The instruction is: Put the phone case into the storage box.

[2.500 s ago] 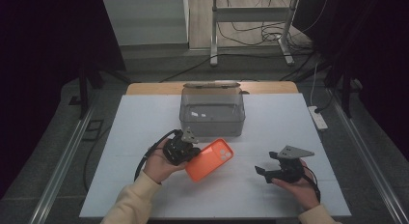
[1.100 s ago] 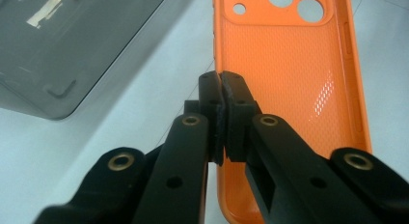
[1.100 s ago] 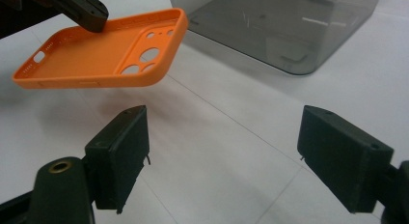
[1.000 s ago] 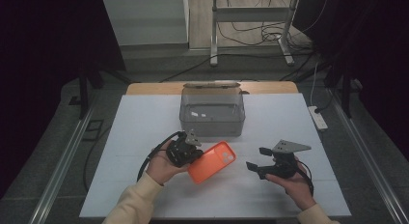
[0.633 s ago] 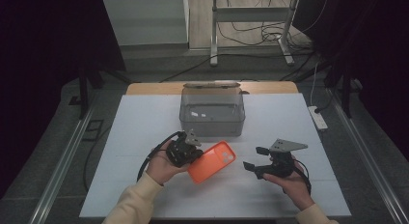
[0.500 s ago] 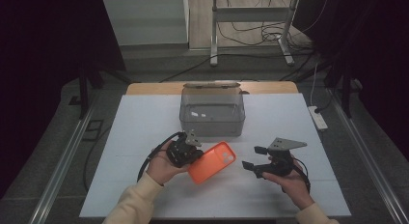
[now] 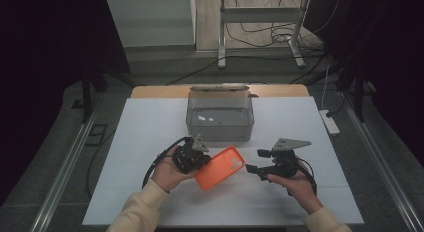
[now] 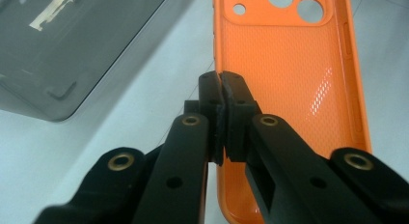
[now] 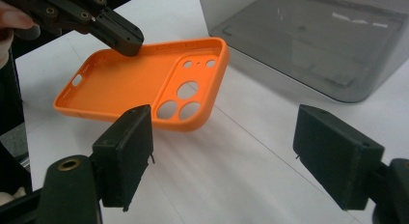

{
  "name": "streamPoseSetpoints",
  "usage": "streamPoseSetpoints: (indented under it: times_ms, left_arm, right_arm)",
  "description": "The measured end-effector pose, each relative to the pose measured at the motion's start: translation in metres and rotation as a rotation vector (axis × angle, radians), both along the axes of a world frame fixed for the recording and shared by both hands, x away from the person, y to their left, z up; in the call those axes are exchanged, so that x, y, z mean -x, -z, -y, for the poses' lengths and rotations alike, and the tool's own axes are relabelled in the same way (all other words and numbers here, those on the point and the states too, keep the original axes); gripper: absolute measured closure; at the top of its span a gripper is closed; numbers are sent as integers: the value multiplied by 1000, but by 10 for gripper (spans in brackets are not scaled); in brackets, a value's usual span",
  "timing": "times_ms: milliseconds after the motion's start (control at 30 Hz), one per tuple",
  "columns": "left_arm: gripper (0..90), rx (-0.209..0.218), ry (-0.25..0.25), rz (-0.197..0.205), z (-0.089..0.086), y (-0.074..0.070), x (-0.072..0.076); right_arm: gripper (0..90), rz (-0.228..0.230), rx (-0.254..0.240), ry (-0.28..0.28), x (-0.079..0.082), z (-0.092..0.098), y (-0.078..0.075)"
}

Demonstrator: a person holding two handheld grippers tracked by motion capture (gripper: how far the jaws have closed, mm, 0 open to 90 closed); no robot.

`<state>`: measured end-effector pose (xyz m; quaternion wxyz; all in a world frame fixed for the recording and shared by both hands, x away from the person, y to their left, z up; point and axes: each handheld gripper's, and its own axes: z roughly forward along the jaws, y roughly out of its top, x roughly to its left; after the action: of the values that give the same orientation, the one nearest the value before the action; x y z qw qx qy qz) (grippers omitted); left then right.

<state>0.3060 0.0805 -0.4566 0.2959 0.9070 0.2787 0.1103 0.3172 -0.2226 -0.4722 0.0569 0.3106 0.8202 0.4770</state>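
An orange phone case (image 7: 222,168) hangs tilted just above the white table, its hollow side up. My left gripper (image 7: 204,159) is shut on the case's long edge; in the left gripper view the two pads (image 8: 222,84) pinch the rim of the case (image 8: 289,64). My right gripper (image 7: 256,161) stands open to the right of the case, its jaws pointing at the end with the camera holes. In the right gripper view the case (image 9: 130,79) lies ahead between the wide-apart jaws of that gripper (image 9: 246,151), apart from both pads, with the left gripper (image 9: 123,40) clamped on its far rim.
A grey translucent box (image 7: 220,114) without a lid stands at the back middle of the white table (image 7: 140,142), just behind both grippers; it also shows as the box (image 8: 62,45) and the box (image 9: 313,40). A white power strip (image 7: 331,123) lies off the right edge.
My right gripper has drifted left and slightly away from the person, closer to the case's camera end. The left gripper and the case have stayed where they were.
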Motion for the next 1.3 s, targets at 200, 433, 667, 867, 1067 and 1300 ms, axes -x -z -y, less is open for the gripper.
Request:
streamPoseSetpoints:
  times_ms: [200,433,667,867,1067,1300]
  left_arm:
    - [881,1,0,3,0,0,0]
    - [880,2,-2,6,1,0,1]
    - [880,4,0,8,2,0,1]
    - [880,5,-1,11,1,-1,1]
    - [880,5,-2,14,1,-1,1]
    - [880,5,-4,17,1,-1,1]
  right_arm:
    - [228,-11,3,-8,-4,-5,-1]
    - [239,-25,3,-18,-9,-12,-2]
    - [244,-48,2,-27,-15,-18,-2]
    - [255,-71,15,-21,-21,-25,0]
    - [263,-98,8,-6,-26,-28,2]
    - [280,-135,-10,-2,-32,-32,5]
